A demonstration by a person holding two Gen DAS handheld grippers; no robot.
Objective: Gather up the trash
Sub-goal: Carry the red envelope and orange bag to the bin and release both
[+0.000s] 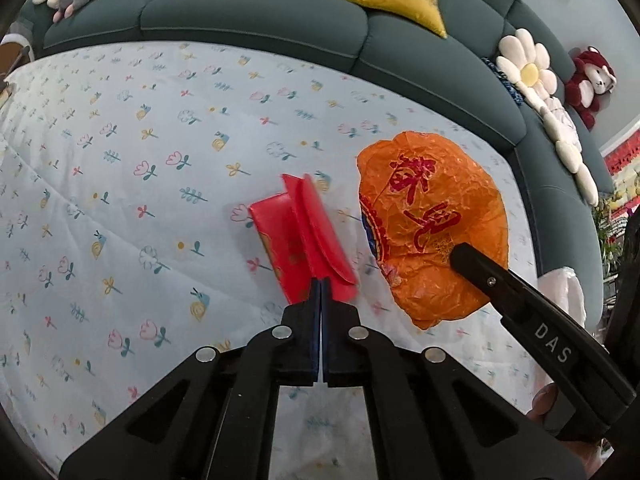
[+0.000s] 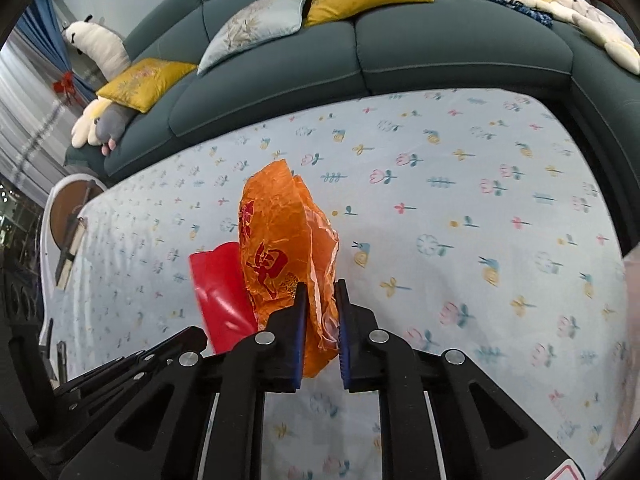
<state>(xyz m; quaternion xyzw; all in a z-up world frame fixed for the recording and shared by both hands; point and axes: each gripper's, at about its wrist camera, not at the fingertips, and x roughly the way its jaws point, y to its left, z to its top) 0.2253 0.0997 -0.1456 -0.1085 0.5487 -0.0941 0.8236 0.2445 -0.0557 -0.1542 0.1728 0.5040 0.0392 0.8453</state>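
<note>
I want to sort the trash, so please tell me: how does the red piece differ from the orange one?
The red wrapper is smooth, opaque and folded; the orange wrapper is crinkled, translucent and printed with red characters. The orange one looks larger. The left gripper jaws are shut on the red one; the right gripper jaws clamp the orange. Both are held above the floral cloth.

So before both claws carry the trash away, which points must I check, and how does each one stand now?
1. Left claw shut on the red packet: ok.
2. Right claw around the orange wrapper: ok, but a gap remains between the fingers, so grip firmness: cannot tell.
3. Both pieces lifted off the flowered cloth: cannot tell.
4. The two pieces apart from each other: ok in the left wrist view.
5. Trash bin or bag in view: not ok, none clearly seen.
</note>
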